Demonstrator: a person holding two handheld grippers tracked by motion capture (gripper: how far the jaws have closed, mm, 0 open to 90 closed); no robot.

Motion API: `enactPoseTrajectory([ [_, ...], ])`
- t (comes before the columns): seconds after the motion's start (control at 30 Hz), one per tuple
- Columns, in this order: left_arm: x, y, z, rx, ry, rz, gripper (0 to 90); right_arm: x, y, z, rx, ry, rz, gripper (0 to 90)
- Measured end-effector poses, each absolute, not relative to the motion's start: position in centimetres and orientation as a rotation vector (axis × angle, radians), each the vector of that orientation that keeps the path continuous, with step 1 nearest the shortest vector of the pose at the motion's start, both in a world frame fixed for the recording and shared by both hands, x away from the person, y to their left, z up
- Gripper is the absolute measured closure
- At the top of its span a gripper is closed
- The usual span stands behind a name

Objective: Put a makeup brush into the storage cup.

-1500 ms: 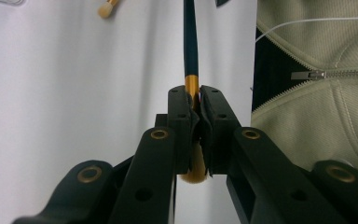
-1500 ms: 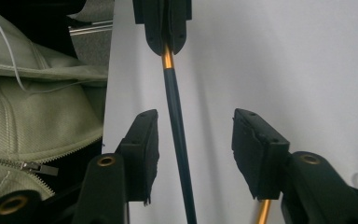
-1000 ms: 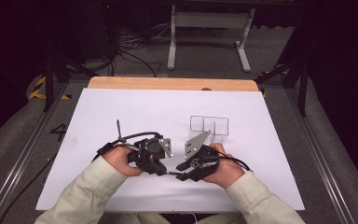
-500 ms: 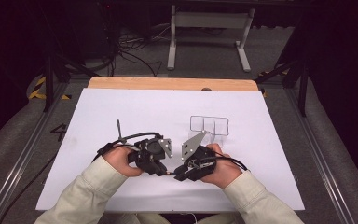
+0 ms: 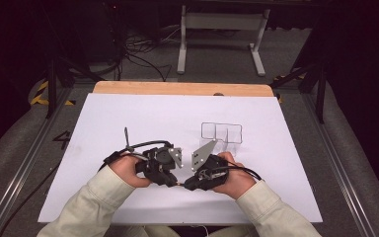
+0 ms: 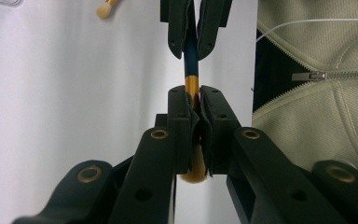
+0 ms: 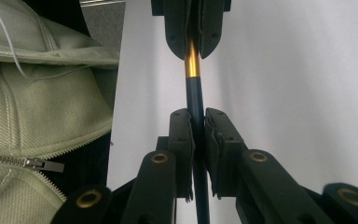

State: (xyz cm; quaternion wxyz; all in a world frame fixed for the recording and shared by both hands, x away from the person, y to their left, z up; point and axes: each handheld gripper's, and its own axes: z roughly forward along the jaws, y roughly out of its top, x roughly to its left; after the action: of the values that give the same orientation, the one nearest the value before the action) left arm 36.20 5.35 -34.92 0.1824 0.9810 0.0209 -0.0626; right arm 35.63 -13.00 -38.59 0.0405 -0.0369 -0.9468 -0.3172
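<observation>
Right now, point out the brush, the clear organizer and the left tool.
brush [image 6: 191,84], left gripper view, gold ferrule.
clear organizer [image 5: 221,132], high view, top rim.
left tool [image 6: 193,122], left gripper view, between its fingertips.

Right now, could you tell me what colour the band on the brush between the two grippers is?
Gold, on the dark blue brush; the right gripper view shows it best.

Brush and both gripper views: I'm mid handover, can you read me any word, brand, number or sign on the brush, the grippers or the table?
None can be read.
Brush: dark blue handle and gold ferrule, no lettering visible.
Left gripper and right gripper: plain black jaws with brass rivets, no markings.
White sheet: blank.
Clear organizer: no label visible.
Jacket zipper pull: too small to tell.
</observation>
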Motion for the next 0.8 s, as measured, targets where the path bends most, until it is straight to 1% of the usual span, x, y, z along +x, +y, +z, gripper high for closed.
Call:
enactPoseTrajectory([
  [0.4,36.3,5.4,-35.1,2.76,0.05,-0.175,83.3,35.6,-12.9,-38.7,-0.078,-2.905,-0.956,83.2],
  [0.57,36.6,5.9,-34.9,2.715,0.032,-0.214,82.1,35.4,-12.9,-38.5,-0.072,-2.909,-0.969,83.5],
  [0.6,36.6,6.1,-34.7,2.695,0.034,-0.224,80.2,35.3,-12.9,-38.5,-0.066,-2.902,-0.976,83.5],
  [0.73,36.5,6.7,-34.4,2.647,0.046,-0.222,64.5,35.3,-13.1,-38.4,-0.075,-2.908,-0.971,83.5],
  [0.8,36.5,7.0,-34.3,2.639,0.053,-0.238,59.1,35.2,-13.2,-38.3,-0.083,-2.924,-0.977,83.5],
])
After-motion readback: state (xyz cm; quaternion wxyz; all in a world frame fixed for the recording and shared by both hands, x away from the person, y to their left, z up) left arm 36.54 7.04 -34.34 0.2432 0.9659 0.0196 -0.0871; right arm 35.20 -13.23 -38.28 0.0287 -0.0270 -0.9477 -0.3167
